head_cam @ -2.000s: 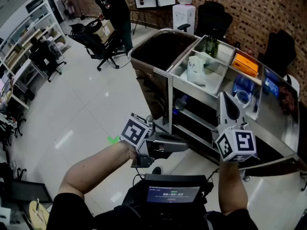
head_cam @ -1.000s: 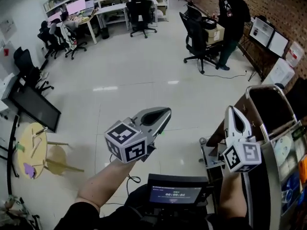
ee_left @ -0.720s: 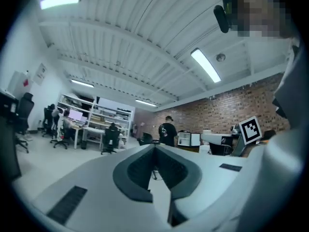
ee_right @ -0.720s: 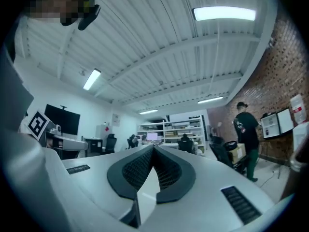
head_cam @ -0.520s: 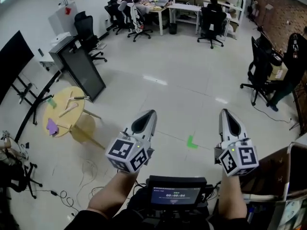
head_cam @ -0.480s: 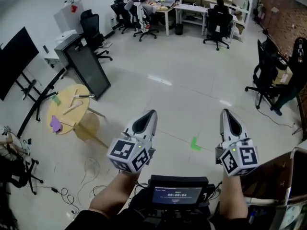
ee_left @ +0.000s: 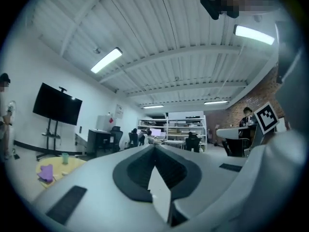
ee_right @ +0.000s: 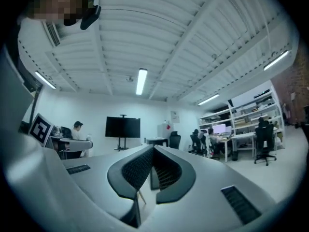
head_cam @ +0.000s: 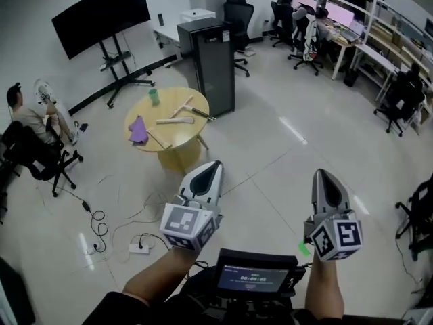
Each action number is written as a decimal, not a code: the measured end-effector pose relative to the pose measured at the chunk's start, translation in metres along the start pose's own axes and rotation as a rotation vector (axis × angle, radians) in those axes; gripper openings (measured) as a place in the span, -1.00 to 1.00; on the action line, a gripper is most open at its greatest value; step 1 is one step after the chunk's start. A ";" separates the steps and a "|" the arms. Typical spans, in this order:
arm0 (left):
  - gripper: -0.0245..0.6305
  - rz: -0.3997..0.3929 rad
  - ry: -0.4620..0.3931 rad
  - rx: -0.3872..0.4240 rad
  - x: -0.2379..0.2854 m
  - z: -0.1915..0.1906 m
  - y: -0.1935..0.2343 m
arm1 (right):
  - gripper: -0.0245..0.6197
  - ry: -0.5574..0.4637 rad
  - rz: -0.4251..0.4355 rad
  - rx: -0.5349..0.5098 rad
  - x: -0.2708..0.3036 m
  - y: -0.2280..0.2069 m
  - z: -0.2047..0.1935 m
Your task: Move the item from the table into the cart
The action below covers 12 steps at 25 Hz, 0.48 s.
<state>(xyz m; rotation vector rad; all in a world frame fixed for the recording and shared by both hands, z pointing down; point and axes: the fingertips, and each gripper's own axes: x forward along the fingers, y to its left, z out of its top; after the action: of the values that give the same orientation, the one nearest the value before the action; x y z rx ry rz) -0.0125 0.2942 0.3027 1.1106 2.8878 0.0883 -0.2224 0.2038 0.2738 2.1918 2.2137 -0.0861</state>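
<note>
Qty 1 small green cup (head_cam: 153, 97), qty 1 flat purple cloth (head_cam: 138, 128) and approx. 3 light stick-shaped wooden tools (head_cam: 176, 120) are lying on 1 round yellow wooden table (head_cam: 177, 135); exact tool count can't be told at this size. Table is standing ahead-left of both grippers, well apart from them.

Left gripper (head_cam: 211, 165) is pointing level, jaws pressing together w/ nothing between. Right gripper (head_cam: 323, 174) is doing the same: jaws meeting, empty.

Behind table, 1 tall dark cabinet (head_cam: 213, 63) and 1 black flat screen on a wheeled stand (head_cam: 101, 15) are standing. 1 person (head_cam: 27, 124) is sitting at far left. 1 white power strip (head_cam: 141, 248) is lying on the floor w/ cables.
</note>
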 end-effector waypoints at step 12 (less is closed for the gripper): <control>-0.73 0.519 0.061 -0.014 0.005 0.005 0.240 | -0.92 -0.010 0.491 0.034 0.281 0.130 -0.016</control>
<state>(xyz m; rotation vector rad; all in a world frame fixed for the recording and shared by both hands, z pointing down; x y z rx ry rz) 0.1444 0.4761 0.3140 1.8498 2.5606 0.1615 -0.0951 0.4869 0.2714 2.6680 1.6143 -0.1221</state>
